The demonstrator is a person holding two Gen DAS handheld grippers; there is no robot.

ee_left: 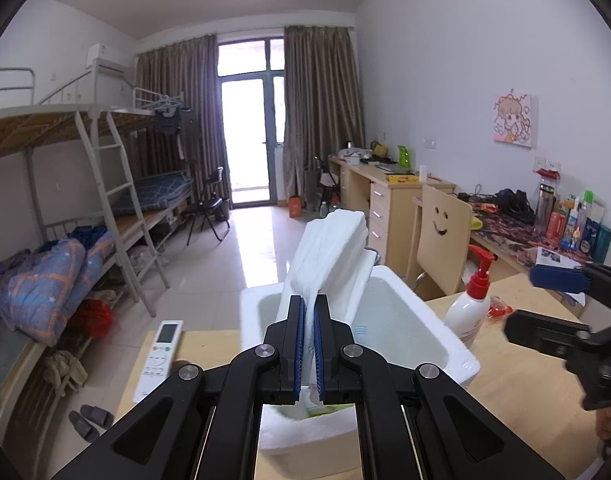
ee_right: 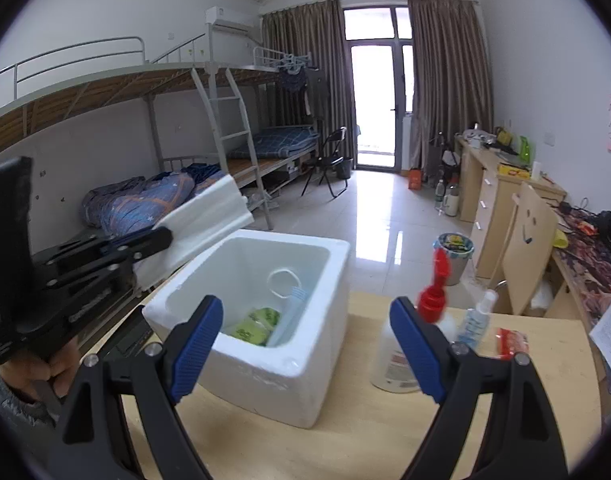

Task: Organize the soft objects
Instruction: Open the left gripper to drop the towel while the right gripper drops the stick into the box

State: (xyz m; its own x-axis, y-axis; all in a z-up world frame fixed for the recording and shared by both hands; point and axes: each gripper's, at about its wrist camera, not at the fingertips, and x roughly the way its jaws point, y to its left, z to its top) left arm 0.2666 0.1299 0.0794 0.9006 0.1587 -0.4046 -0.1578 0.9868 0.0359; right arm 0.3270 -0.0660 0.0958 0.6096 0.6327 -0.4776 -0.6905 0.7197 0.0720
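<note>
The white, flat, plastic-wrapped soft pack (ee_left: 329, 256) is clamped by one end between the blue pads of the left gripper (ee_left: 310, 344), its free end rising ahead of and above the fingers. From the right wrist view the pack (ee_right: 203, 216) hangs out beyond the left rim of the white foam box (ee_right: 265, 320), not inside it. The box lies directly ahead of and below the left gripper, open-topped, with a green packet (ee_right: 257, 322) and a pale blue plastic piece (ee_right: 291, 308) on its floor.

The right gripper (ee_right: 307, 344) stands wide apart and holds nothing; the box is just ahead of its left finger, and a white pump bottle with a red head (ee_right: 401, 354) sits close before its right finger, with a small clear spray bottle (ee_right: 475, 320) beside that.

Risks, as I judge them: the pinch takes only the pack's edge, so slippery wrap could slide free. Lowered at this tilt, the long pack may catch on the rim or shove the light box. A sideways move of the right gripper could topple the pump bottle.
</note>
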